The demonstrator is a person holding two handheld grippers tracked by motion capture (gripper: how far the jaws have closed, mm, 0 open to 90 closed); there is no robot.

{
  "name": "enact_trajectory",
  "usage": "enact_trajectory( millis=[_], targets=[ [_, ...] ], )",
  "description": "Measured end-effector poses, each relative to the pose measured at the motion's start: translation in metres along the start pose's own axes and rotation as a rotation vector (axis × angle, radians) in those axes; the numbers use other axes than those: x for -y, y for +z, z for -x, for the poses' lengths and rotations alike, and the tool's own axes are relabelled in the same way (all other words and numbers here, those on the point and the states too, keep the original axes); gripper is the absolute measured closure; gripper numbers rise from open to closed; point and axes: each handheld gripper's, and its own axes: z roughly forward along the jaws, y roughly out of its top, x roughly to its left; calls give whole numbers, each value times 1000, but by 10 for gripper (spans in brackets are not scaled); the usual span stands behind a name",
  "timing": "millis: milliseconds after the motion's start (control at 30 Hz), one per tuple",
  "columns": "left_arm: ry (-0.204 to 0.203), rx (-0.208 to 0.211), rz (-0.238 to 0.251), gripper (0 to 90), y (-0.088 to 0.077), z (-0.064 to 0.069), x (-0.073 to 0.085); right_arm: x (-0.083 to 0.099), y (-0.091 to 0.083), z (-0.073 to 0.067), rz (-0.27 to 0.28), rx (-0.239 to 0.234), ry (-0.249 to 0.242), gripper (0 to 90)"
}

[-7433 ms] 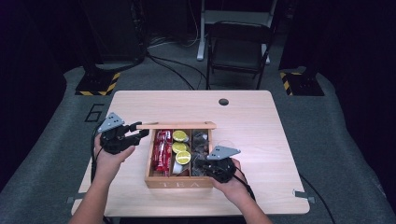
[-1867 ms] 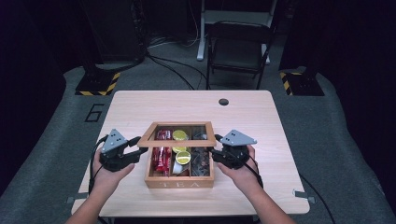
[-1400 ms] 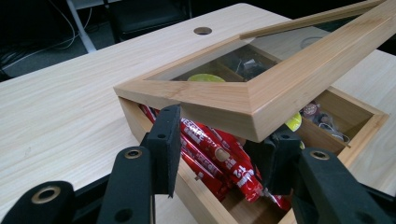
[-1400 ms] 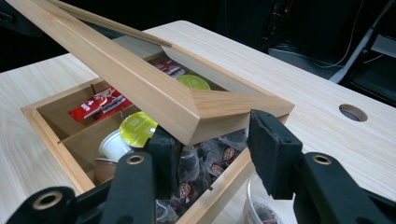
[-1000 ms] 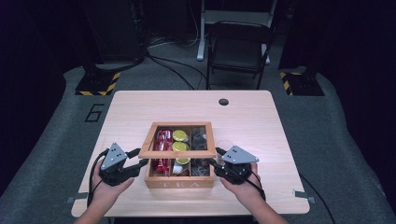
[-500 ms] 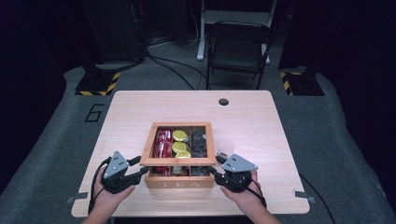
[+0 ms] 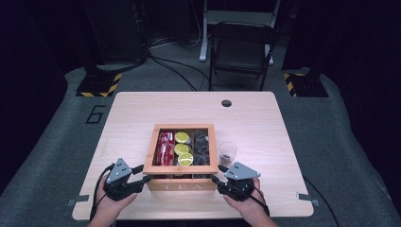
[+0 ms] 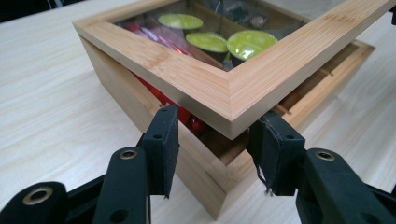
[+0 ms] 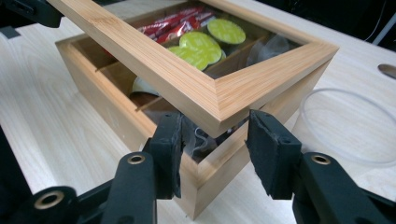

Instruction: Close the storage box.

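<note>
High view: wooden tea box [image 7: 182,185] near the front edge of the table [image 7: 265,123], its glass-windowed lid [image 7: 156,150] lowered almost level over it; three compartments seen through the pane, left one with red sachets [image 7: 164,148], middle with three yellow-green capsules [image 7: 182,149], right with dark packets [image 7: 202,144]. One clear empty cup [image 7: 228,152] just beside the box's right wall. Left gripper [image 7: 142,176] at the lid's front-left corner, right gripper [image 7: 216,179] at its front-right corner, one in each hand. Against the picture from half a second back: lid lower, closer to the box; both hands lower and nearer the table's front edge. Against the oldest picture: lid then stood open behind the box, now swung forward over it. Left gripper view: lid corner [image 8: 229,100] between the two black pads [image 8: 164,140], jaws part open and spanning that corner, lid tilted with a gap above the box wall [image 8: 205,172]; whether the pads press on the wood cannot be told; three capsules and red sachets under the glass. Right gripper view: same stance at the other lid corner [image 9: 219,100], pads [image 9: 268,149] either side, firm contact not clear; box rim [image 9: 219,163] below, a gap between, a tea bag [image 9: 198,140] in the near compartment; cup rim [image 9: 348,126] to the right.
</note>
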Motion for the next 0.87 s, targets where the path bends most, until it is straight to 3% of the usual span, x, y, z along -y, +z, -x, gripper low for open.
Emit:
enact_trajectory(
  millis=[233, 367, 467, 633, 800, 867],
  targets=[
    [1, 24, -40, 491, 4, 1, 4, 6, 4, 0, -45, -29, 17, 547],
    [22, 38, -129, 438, 13, 4, 9, 6, 2, 2, -36, -59, 41, 558],
    [-2, 60, -138, 329, 14, 5, 8, 6, 3, 2, -48, -66, 39, 519],
    [-2, 57, -120, 307, 13, 4, 8, 8, 8, -1, -68, -72, 33, 434],
    [7, 60, -82, 318, 7, 2, 4, 8, 9, -3, -75, -60, 10, 409],
    [-9, 61, -72, 319, 4, -1, 4, 8, 8, -2, -67, -62, 16, 407]
  ],
)
